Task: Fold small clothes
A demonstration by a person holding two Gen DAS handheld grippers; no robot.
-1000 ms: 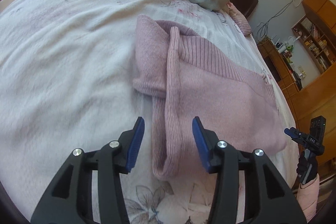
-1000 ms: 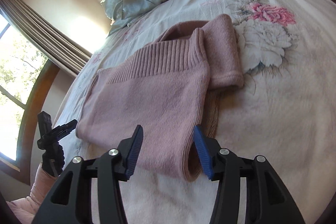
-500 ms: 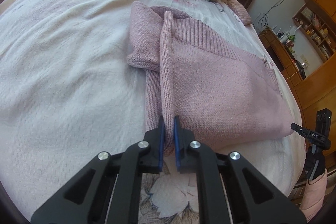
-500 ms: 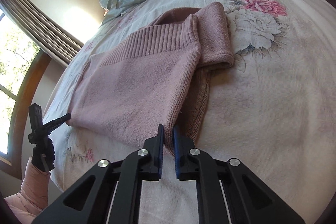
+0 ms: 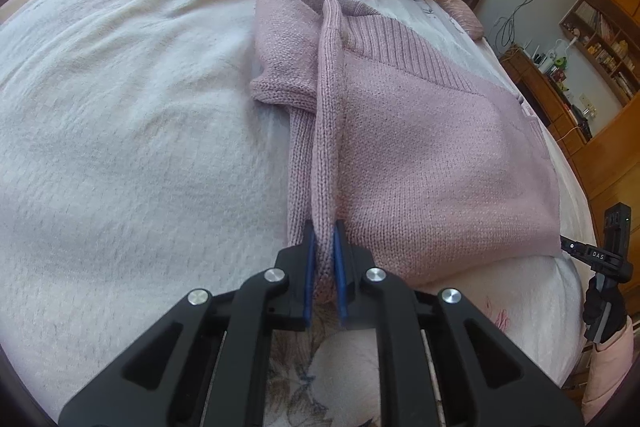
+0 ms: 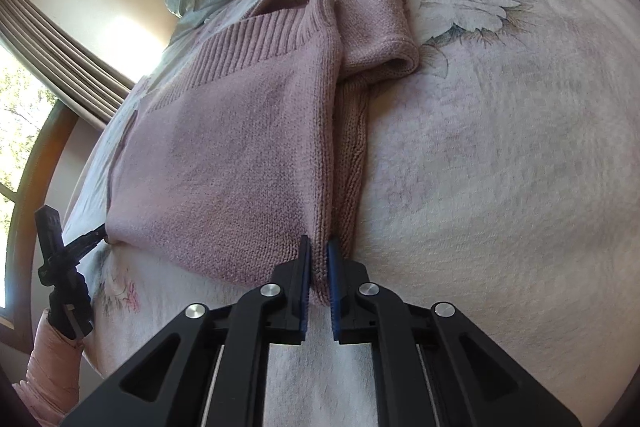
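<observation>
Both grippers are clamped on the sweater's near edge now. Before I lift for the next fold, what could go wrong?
1. The left gripper pinches only a narrow raised ridge of the pink sweater; a lower knit layer lies outside the grip and may stay behind.
2. The right gripper bites close to the hem, so the knit could slip out.
3. The folded sleeve lies loose on top and may unroll onto the bedspread.

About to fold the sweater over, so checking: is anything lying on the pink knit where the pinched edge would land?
Nothing visible does. Both grippers, left and right, clamp the pink sweater edge; its top surface shows bare.
</observation>
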